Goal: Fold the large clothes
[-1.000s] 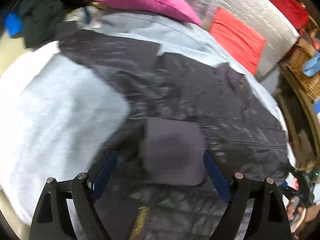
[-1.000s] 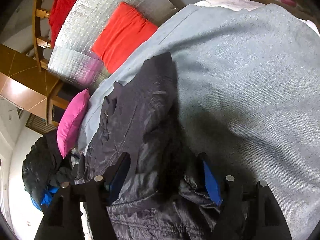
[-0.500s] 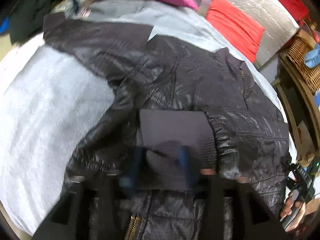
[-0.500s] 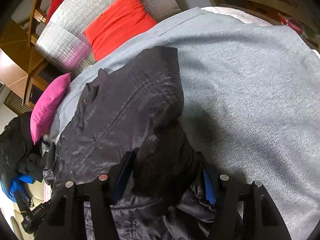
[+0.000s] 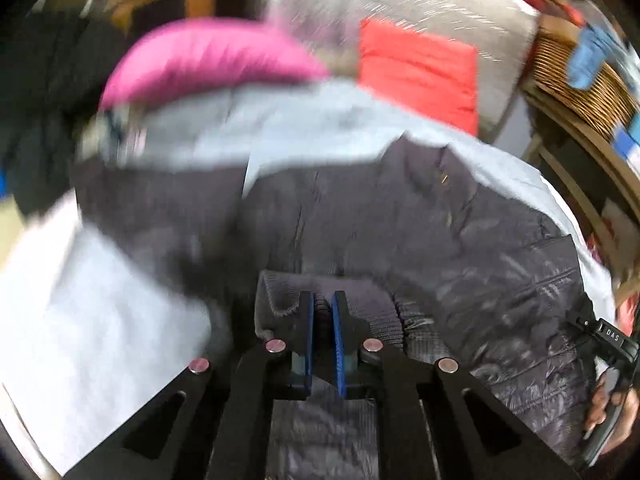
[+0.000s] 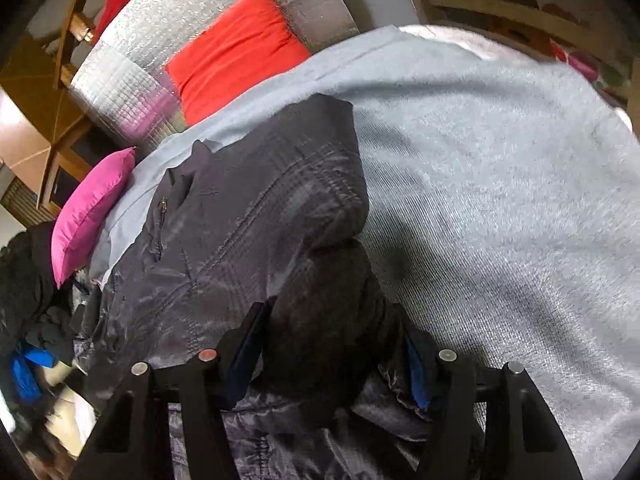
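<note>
Lying spread over a pale grey-blue fleece blanket, a dark quilted puffer jacket is seen in both wrist views; its collar end is turned toward a magenta cushion and a bright red cushion, which are propped against a silver quilted foil-like backrest. In the left wrist view the left gripper is clenched on the ribbed knit cuff of one jacket sleeve; the blue pads are pressed nearly together, with a fold of the cuff pinched between them; much of this view is smeared by motion blur. At the lower right edge of the same view, part of a hand wrapped around a black handle is visible beside the jacket's hem. In the right wrist view the right gripper is held partly spread, and a dark bunched sleeve is bracketed between its blue-padded fingers; whether the pads are actually pressing on the fabric cannot be told. A woven wicker basket is seen at the upper right of the left wrist view; a heap of dark clothing is piled beyond the magenta cushion at the left edge of the right wrist view.
</note>
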